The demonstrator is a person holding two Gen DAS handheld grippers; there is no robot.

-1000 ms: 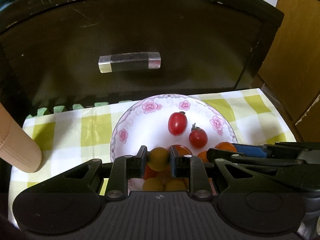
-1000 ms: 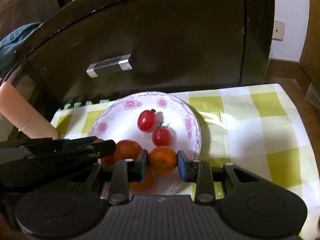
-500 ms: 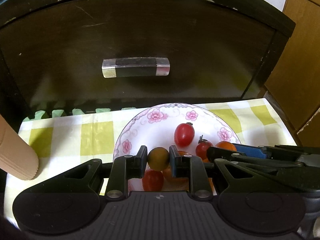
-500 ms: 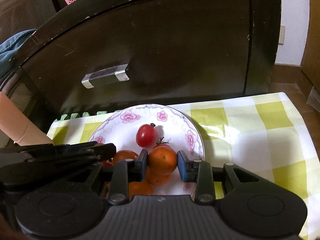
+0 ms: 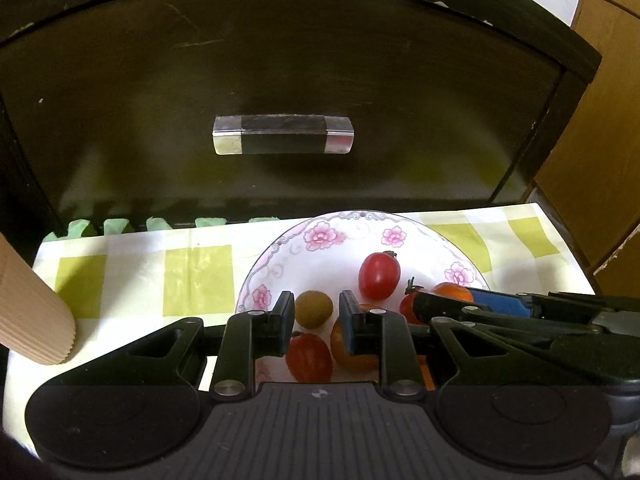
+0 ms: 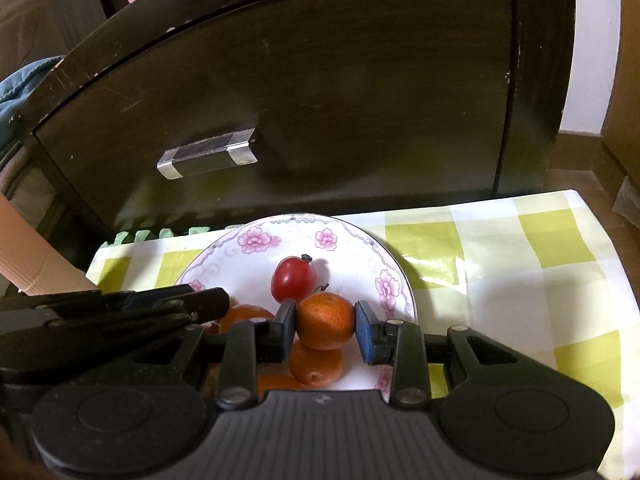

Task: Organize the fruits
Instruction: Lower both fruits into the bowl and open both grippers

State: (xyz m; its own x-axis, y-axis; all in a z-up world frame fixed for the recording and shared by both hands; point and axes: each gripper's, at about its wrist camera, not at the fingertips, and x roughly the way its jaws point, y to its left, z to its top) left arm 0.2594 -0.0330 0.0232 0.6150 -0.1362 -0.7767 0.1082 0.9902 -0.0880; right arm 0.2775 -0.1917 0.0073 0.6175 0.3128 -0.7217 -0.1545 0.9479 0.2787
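Observation:
A white plate with pink flowers (image 5: pixel 320 240) (image 6: pixel 256 240) sits on a yellow-checked cloth. It holds red cherry tomatoes (image 5: pixel 379 276) (image 6: pixel 293 279) and small oranges (image 5: pixel 354 354) (image 6: pixel 316 362). My left gripper (image 5: pixel 314 314) holds a small olive-brown fruit (image 5: pixel 313 308) between its pads, raised above the plate; a thin gap shows by the right pad. My right gripper (image 6: pixel 326 326) is shut on an orange (image 6: pixel 326 322), held above the plate. Each gripper shows at the edge of the other's view.
A dark wooden drawer front with a clear handle (image 5: pixel 284 140) (image 6: pixel 208 154) stands right behind the plate. A ribbed beige cylinder (image 5: pixel 28 316) lies at the left. The checked cloth (image 6: pixel 520 264) extends to the right. A wooden cabinet (image 5: pixel 600 120) is at far right.
Both grippers have lifted and drawn back from the plate, each carrying its fruit. More fruit below them on the plate now shows.

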